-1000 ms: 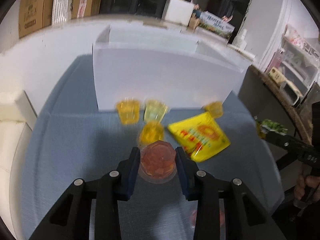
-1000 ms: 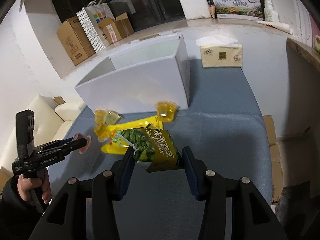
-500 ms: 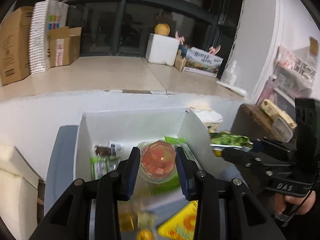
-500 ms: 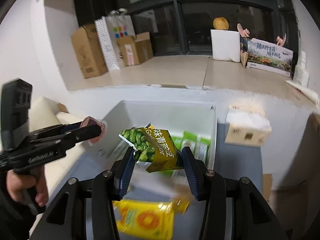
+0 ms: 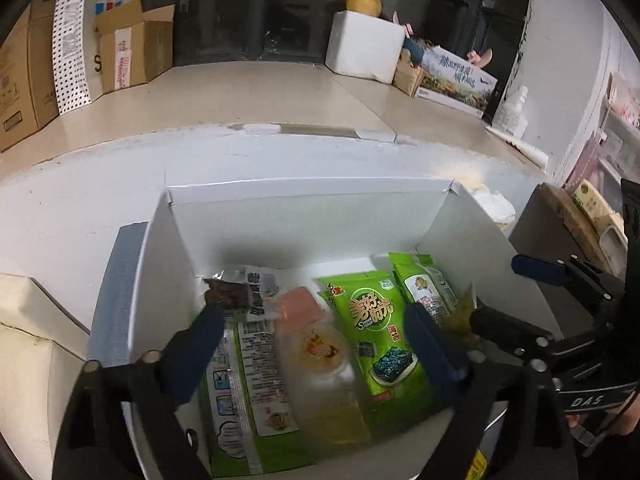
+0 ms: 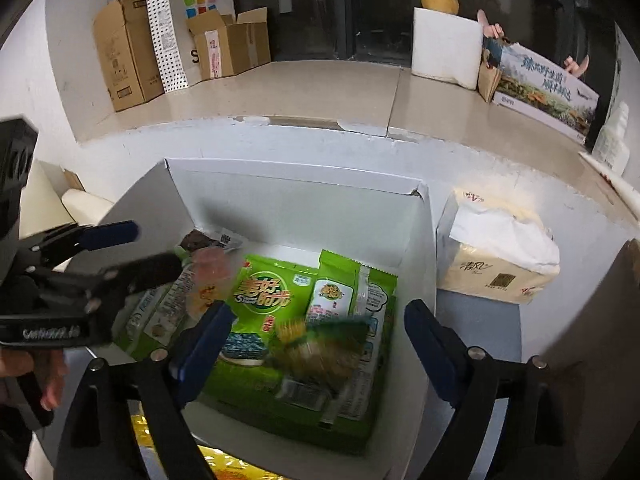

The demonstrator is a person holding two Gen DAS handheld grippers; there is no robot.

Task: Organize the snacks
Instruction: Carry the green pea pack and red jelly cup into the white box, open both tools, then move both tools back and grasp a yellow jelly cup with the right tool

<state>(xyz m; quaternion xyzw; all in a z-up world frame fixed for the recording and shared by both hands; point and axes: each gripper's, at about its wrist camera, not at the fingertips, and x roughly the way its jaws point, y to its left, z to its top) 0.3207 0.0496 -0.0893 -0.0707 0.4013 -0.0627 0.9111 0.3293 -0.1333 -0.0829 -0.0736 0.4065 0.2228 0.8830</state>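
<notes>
Both jaws just sprang apart | glossy green packets (image 5: pixel 372 328) | matte white box (image 5: pixel 304 216)

From my feed, a pale stone ledge (image 6: pixel 304 92) crosses the upper frame beneath dark windows (image 6: pixel 320 4). Brown cardboard boxes (image 6: pixel 124 52) stand upper left, a white foam box (image 6: pixel 446 46) upper right, white wall (image 5: pixel 80 184) below the ledge.

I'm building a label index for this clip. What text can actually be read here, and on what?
"DAS": right gripper, on its black body.
"Sweet": green seaweed pack in the white box; its big Chinese brand characters are stylized, and I won't transcribe them.
"S": open cardboard box, partly hidden.
Left gripper marking, tissue pack, other snack packets: too blurred.
</notes>
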